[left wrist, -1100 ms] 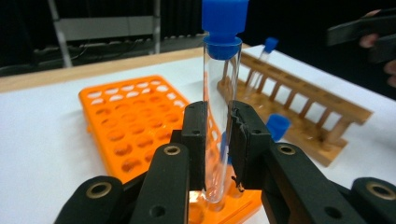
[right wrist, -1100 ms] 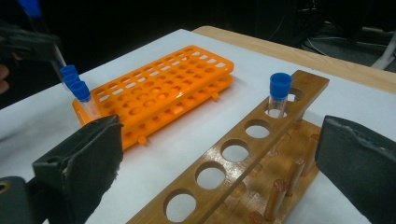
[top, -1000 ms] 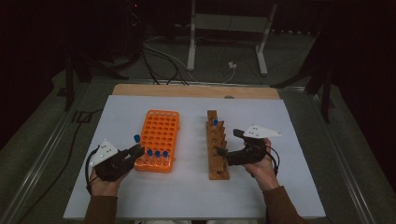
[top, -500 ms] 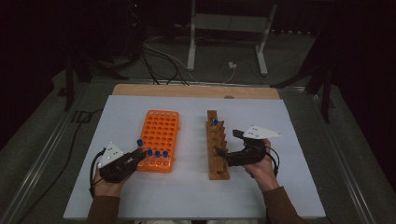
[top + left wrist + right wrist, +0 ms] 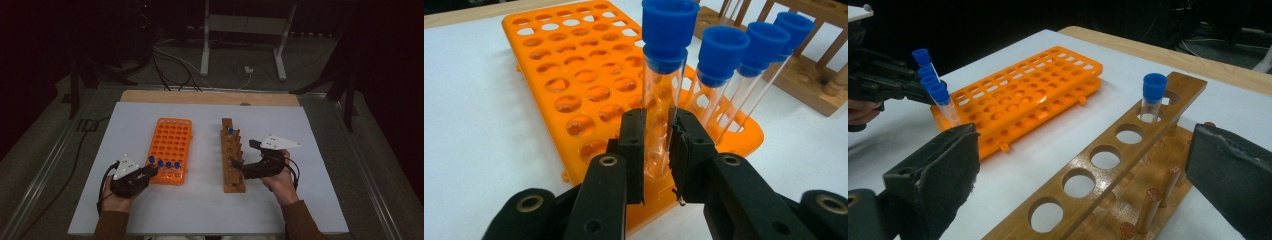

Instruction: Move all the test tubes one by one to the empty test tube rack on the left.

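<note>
My left gripper (image 5: pixel 658 150) is shut on a clear tube with a blue cap (image 5: pixel 664 55), which stands upright at the near corner of the orange rack (image 5: pixel 574 65); the jaws hide its bottom. Three more capped tubes (image 5: pixel 749 55) stand beside it in the same row. In the high view the left gripper (image 5: pixel 150 170) sits at the near left corner of the orange rack (image 5: pixel 172 145). My right gripper (image 5: pixel 244 153) is open, its jaws wide on either side of the near part of the wooden rack (image 5: pixel 1118 155). One capped tube (image 5: pixel 1153 97) stands in a far hole of that rack.
The white mat (image 5: pixel 210 210) covers the table, with a wooden strip (image 5: pixel 200 97) along its far edge. Most holes of the orange rack (image 5: pixel 1038 90) and the wooden rack (image 5: pixel 232 155) are empty. Cables and a metal stand (image 5: pixel 240 45) lie on the floor beyond.
My left gripper has shifted a little to the right and nearer with the tube in it. The right gripper has kept still.
</note>
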`<action>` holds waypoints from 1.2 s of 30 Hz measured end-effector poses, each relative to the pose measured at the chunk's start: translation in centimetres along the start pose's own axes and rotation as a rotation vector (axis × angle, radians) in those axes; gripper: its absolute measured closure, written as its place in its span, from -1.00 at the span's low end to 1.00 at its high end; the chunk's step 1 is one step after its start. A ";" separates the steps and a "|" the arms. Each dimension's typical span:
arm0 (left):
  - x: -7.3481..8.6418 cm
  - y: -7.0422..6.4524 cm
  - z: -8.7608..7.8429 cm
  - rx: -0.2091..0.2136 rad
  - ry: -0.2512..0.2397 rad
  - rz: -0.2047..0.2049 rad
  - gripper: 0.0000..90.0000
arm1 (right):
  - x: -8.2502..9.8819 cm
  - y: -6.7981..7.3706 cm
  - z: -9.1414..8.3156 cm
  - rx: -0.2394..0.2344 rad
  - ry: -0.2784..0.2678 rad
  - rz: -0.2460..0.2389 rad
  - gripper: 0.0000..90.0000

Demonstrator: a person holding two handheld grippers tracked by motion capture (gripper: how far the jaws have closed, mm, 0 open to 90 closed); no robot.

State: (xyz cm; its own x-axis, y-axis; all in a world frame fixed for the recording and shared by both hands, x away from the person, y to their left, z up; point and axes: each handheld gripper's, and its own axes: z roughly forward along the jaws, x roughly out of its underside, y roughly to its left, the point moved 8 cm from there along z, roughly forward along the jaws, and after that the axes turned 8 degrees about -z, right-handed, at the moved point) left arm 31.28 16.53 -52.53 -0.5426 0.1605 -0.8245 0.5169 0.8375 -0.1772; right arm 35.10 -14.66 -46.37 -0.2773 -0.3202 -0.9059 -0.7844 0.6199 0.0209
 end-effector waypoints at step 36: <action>1.0 -0.2 0.6 -0.034 0.058 0.054 0.73 | 0.4 0.6 0.7 -0.022 0.017 -0.006 -0.97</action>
State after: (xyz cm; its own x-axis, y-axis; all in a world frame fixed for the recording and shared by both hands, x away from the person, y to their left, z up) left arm 31.06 16.22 -53.60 -0.5524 0.2348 -0.7998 0.5241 0.8439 -0.1143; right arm 34.92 -13.95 -47.04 -0.2823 -0.3360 -0.8986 -0.7979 0.6023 0.0254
